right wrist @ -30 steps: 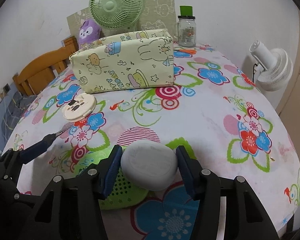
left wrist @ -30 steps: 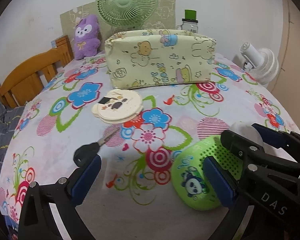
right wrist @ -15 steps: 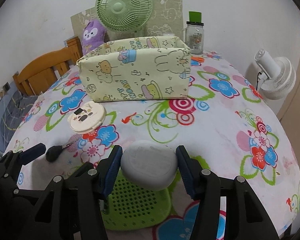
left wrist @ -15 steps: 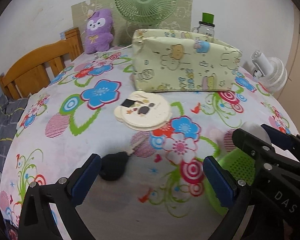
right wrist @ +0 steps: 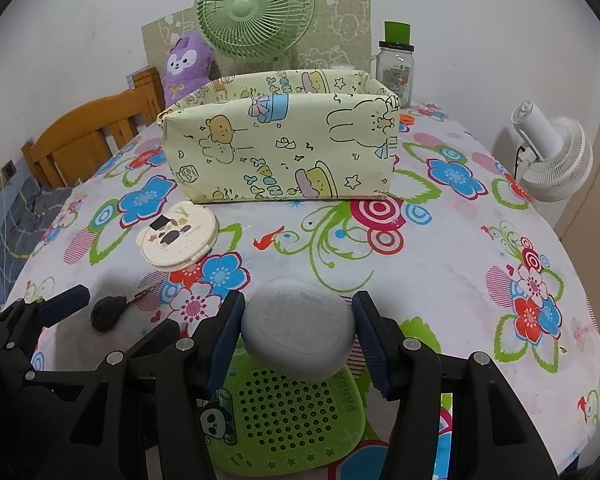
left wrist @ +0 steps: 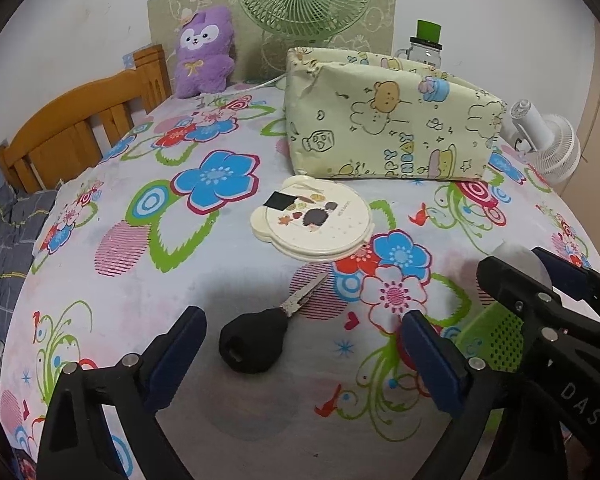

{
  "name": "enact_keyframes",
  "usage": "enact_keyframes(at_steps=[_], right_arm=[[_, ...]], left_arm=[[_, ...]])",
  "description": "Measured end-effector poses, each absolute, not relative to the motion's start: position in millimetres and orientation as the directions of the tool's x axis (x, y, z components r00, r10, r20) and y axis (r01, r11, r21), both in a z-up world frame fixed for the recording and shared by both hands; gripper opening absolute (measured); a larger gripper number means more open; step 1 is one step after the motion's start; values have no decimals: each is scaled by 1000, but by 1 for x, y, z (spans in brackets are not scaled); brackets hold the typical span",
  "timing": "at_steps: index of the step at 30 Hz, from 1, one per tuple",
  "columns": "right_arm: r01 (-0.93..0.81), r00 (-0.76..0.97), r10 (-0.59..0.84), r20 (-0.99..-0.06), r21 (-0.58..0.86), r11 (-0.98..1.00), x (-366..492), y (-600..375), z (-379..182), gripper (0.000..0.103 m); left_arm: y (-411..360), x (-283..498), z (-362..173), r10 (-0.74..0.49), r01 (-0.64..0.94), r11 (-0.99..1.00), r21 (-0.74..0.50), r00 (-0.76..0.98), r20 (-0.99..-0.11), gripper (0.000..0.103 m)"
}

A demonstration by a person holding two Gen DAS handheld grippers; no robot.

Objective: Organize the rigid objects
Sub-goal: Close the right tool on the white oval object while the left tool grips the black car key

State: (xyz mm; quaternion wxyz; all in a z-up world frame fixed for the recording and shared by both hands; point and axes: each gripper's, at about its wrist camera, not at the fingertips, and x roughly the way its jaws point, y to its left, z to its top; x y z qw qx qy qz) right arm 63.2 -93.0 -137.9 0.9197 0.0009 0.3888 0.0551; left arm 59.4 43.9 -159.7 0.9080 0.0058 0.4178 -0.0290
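Now we keep right gripper (right wrist: pixel 298 322) fingers clamped on white earbud case (right wrist: pixel 298 330), lifted toward fabric box (right wrist: pixel 280 148); left gripper (left wrist: pixel 302 346) fingers spread, just narrowing, bracketing untouched car key (left wrist: pixel 256 342) on desk (left wrist: pixel 112 280).

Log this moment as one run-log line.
left gripper: open, closing around key, no contact | right gripper: shut on white case, above green tray | box: empty side visible

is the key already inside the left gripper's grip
No, the key lies flat on the tablecloth between the open fingers of the left gripper, touching neither.
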Motion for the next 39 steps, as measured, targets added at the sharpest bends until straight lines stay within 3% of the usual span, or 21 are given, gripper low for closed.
enact_keyframes(at_steps=[7,10,13,15,19,39], right_arm=[[-103,684,97,-723,36,994,65,-88,-141,58],[-107,682,98,-725,34,994,65,-87,-142,58],[-107,681,97,-726,32,994,64,-87,-142,58],[-106,682,96,-725,32,994,63,-87,-142,58],[-109,679,90,-729,21,994,63,-88,-143,58],[-110,686,99,-721,32,993,54,-99,-138,59]], left_arm=[[50,61,-164,-43,50,999,-15,638,-769,87],[48,58,-163,-58,70,997,-17,648,-760,78],[45,56,-161,-74,88,996,-21,654,-753,63],[42,54,-160,-86,98,995,-29,659,-747,48],[40,54,-159,-95,97,994,-41,661,-745,33],[27,46,-152,-95,83,995,-53,664,-741,32]])
